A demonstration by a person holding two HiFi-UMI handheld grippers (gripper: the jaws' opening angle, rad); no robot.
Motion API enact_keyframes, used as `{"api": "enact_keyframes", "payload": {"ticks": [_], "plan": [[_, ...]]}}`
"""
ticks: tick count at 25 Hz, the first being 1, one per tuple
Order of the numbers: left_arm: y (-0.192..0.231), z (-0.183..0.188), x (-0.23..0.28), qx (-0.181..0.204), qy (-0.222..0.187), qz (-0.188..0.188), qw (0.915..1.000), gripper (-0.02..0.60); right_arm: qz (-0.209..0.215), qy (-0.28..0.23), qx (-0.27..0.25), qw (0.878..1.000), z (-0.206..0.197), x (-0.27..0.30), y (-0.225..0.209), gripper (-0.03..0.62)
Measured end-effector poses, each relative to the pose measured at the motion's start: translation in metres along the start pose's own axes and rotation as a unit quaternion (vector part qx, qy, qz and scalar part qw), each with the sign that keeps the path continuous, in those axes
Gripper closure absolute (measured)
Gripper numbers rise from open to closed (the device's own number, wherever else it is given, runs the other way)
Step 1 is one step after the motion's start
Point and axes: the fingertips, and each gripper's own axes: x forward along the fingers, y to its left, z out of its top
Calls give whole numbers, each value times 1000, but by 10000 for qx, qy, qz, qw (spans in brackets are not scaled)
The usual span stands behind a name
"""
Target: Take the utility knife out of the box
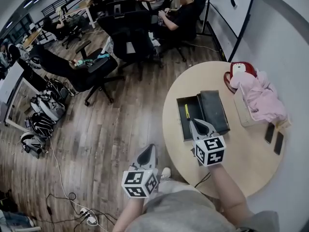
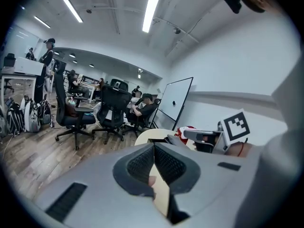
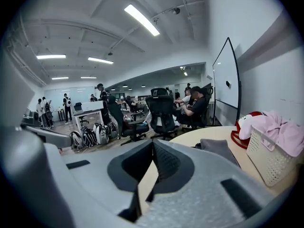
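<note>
Round bench [image 1: 241,153] is bare on the near side of the open black box [image 1: 180,111]. The yellow utility knife [image 1: 187,111] lies inside the box by its left wall, with the lid [image 1: 215,109] just right of the box. Right gripper [image 1: 197,123] has its fingers closed and empty, tips over the box's near end and tilted slightly down; left gripper [image 1: 150,148], fingers closed and empty, is left of the box, off the bench edge.

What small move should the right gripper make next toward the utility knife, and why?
Probably open the right gripper and ease forward: its jaws are shut and empty at the near edge of the open box, and the yellow utility knife lies inside just ahead.
</note>
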Motion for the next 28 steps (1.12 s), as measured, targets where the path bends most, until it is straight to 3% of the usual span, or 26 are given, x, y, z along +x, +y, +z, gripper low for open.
{"api": "enact_keyframes", "payload": {"ticks": [10,18,25,26,28], "plan": [[17,-1,44,-76,302,-93,9995,577,-510,958,-10,9941,-54,81,-48,592],[29,-11,66,-154,467,-139,9987,577,-889,1687,233,9814,-106,130,-76,592],[35,-17,77,-176,592,-211,9979,577,-928,2356,351,9668,-135,155,-89,591],[36,-17,79,-186,604,-222,9978,577,-916,2437,336,9649,-138,157,-90,584],[38,-17,81,-196,620,-228,9976,577,-834,2643,369,9601,-146,162,-89,496]]}}
